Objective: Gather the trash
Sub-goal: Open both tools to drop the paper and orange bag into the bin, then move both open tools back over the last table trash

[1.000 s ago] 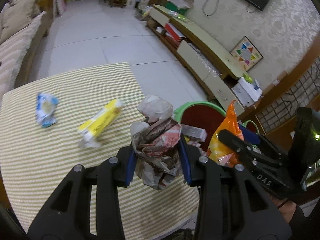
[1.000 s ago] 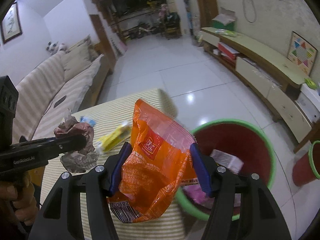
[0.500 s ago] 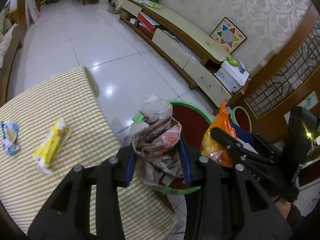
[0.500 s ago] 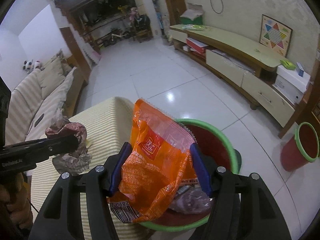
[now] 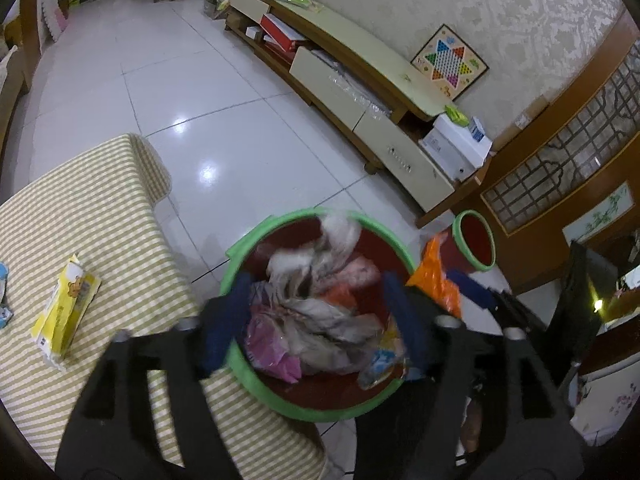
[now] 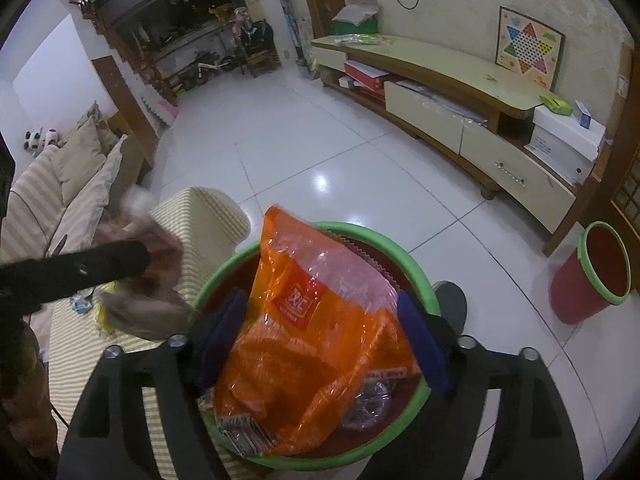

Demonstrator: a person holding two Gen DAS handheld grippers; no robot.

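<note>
**Both grippers over the green-rimmed bin, one still loaded**

Closest to the lens, the left gripper point(image 5: 316, 316) hangs over the bin point(image 5: 240, 364) with its jaws spread wide and nothing pinched between them; a crumpled paper wad point(image 5: 320, 280), blurred, lies among the trash inside the bin. The right gripper point(image 6: 320, 344) has its jaws pinching an orange snack bag point(image 6: 320, 320), which stands up between the blue pads above the same bin point(image 6: 416, 276). In the right wrist view the left gripper appears as a dark bar with a smeared brownish mass at its tip, too blurred to identify.

The bin is red inside with a green rim and sits on the floor tight against the edge of the counter point(image 5: 80, 200), which is covered in a cloth of yellow-green and cream stripes. On the counter lies one yellow wrapper point(image 5: 66, 308), and at the far left edge a sliver of one blue-and-white wrapper point(image 5: 3, 300) shows.

Farther out, white glossy floor tiles point(image 5: 160, 80) catch lamp glare. A second, smaller red bin point(image 6: 592, 276) with a green rim stands on the floor near a wooden lattice partition. Along the wall runs one long low TV cabinet point(image 6: 440, 76) with cream drawers; one Chinese checkers board point(image 6: 528, 46) leans against the patterned wallpaper above it. One striped sofa point(image 6: 48, 200) with cushions lines the opposite side.
</note>
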